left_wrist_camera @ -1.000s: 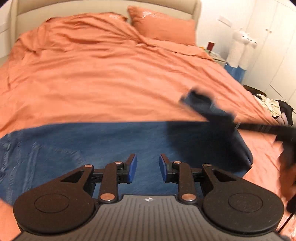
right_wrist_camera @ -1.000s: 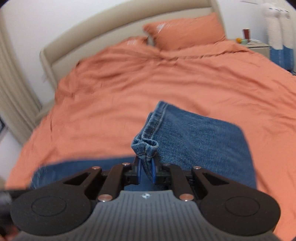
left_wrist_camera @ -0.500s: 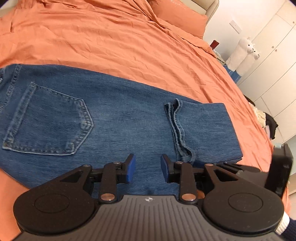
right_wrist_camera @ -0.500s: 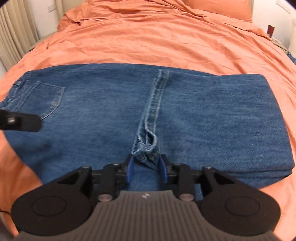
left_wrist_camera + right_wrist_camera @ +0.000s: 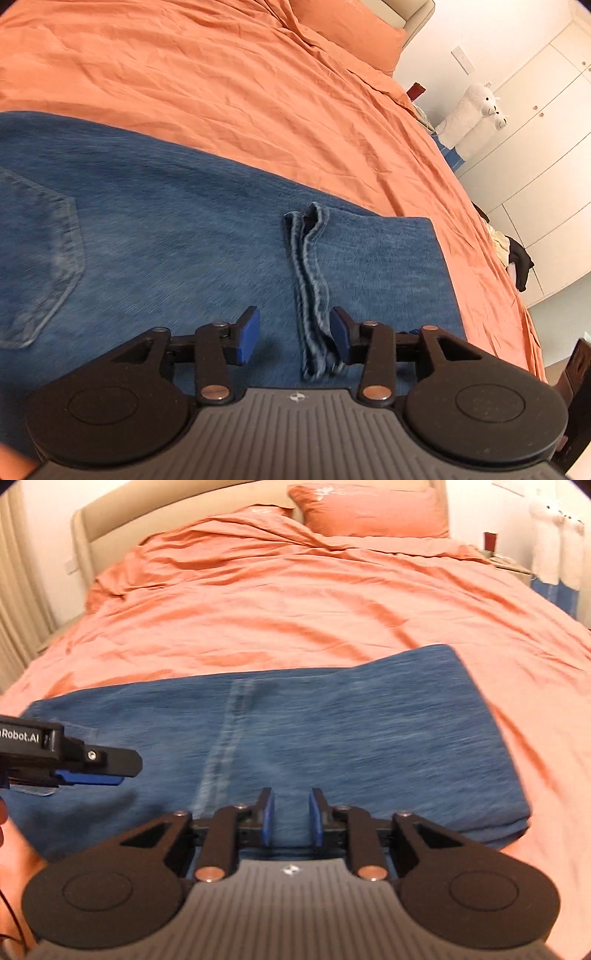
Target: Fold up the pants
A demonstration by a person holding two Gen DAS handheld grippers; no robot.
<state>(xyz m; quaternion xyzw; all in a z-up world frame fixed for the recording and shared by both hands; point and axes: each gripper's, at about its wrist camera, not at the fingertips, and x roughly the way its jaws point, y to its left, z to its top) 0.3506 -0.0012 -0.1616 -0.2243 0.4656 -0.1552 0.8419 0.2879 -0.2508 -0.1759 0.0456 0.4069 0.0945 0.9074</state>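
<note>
- Since a second ago, leg end of jeans (image 5: 207, 236) went from pinched and lifted to lying flat, folded over; hem (image 5: 308, 280) now on top of the denim.
- Jeans lie across near part of orange duvet (image 5: 229, 74).
- Right gripper (image 5: 291, 821): jaws just been narrowing, small gap, nothing between them.
- Left gripper (image 5: 293, 338): jaws just been widening, about half open; hem end lies between the pads, unclamped.

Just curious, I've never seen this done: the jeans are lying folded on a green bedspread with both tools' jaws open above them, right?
Not quite: the bedspread is orange, not green, as the right wrist view shows. The rest holds: the jeans lie folded on it, with jaws open on both the left gripper and right gripper.
</note>
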